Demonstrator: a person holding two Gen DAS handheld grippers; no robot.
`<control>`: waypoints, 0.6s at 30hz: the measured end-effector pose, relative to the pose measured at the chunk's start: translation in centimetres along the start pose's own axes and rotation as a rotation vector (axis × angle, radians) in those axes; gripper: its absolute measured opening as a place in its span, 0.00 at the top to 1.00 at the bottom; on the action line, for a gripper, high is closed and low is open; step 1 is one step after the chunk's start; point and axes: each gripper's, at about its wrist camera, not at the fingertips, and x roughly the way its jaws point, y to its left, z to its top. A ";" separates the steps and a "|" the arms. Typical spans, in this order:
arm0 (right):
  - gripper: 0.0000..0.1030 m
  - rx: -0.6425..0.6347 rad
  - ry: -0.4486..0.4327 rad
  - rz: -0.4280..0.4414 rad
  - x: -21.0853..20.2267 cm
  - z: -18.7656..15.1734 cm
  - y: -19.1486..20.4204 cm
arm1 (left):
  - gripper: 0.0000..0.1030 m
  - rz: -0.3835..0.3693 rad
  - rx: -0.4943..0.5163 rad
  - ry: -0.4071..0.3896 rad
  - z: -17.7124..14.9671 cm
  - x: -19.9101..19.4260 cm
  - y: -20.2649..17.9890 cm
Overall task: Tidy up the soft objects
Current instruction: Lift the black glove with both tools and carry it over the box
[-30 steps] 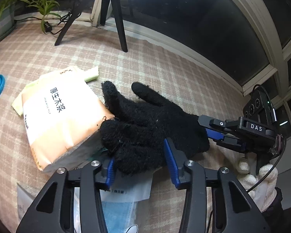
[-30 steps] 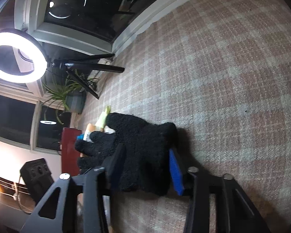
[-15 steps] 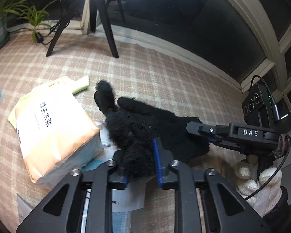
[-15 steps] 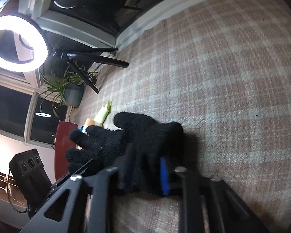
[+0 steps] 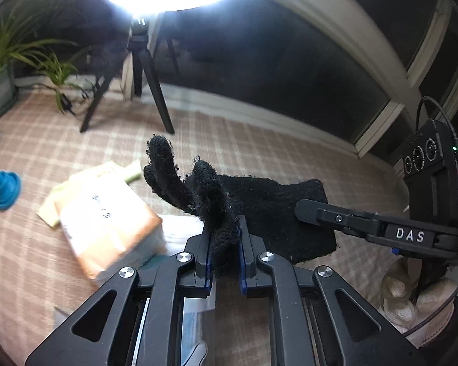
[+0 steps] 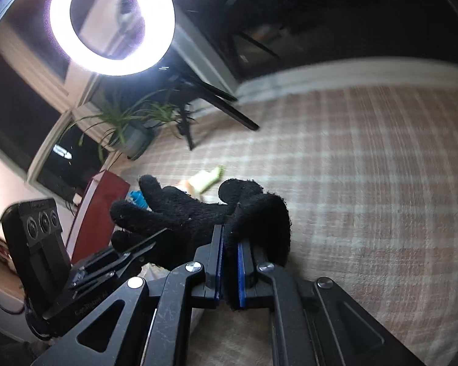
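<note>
A black fuzzy glove [image 5: 259, 201] is held off the checked cloth by both grippers. My left gripper [image 5: 224, 231] is shut on its finger end; the glove's fingers stick up past the jaws. My right gripper [image 6: 229, 238] is shut on the cuff end of the same glove [image 6: 183, 213]. The right gripper also shows in the left wrist view [image 5: 302, 207], coming in from the right. The left gripper shows in the right wrist view [image 6: 151, 239], low on the left.
An orange tissue pack [image 5: 107, 225] lies left of the glove, on a yellow-green cloth [image 5: 131, 174]. A blue object [image 5: 4, 190] sits far left. White packets [image 5: 180, 228] lie under the glove. A ring light on a tripod [image 5: 143, 61] and potted plants [image 5: 3, 70] stand behind.
Both grippers closed on the glove and lifted it off the cloth. Both views tilted upward, bringing the ring light into sight.
</note>
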 end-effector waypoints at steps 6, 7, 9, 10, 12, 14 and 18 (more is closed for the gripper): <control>0.93 -0.120 -0.046 -0.006 -2.2 -0.4 6.2 | 0.90 0.000 0.000 -0.083 0.4 -5.0 1.0; 0.93 -0.137 -0.051 -0.005 -2.6 -0.6 7.1 | 0.90 0.003 0.002 -0.098 0.4 -5.9 1.3; 0.93 -0.176 -0.061 -0.008 -3.1 -0.9 9.2 | 0.90 0.011 0.003 -0.123 0.2 -7.7 1.8; 0.93 -0.197 -0.066 -0.010 -3.2 -1.0 10.3 | 0.90 0.013 0.002 -0.135 0.1 -8.4 1.9; 0.93 -0.240 -0.078 -0.015 -3.5 -1.4 12.6 | 0.90 0.020 -0.005 -0.159 0.0 -10.0 2.7; 0.93 -0.284 -0.087 -0.012 -3.5 -1.8 14.9 | 0.90 0.031 -0.009 -0.181 -0.1 -11.5 3.5; 0.93 -0.351 -0.096 0.005 -2.9 -2.4 19.1 | 0.90 0.059 -0.020 -0.222 -0.3 -14.3 5.4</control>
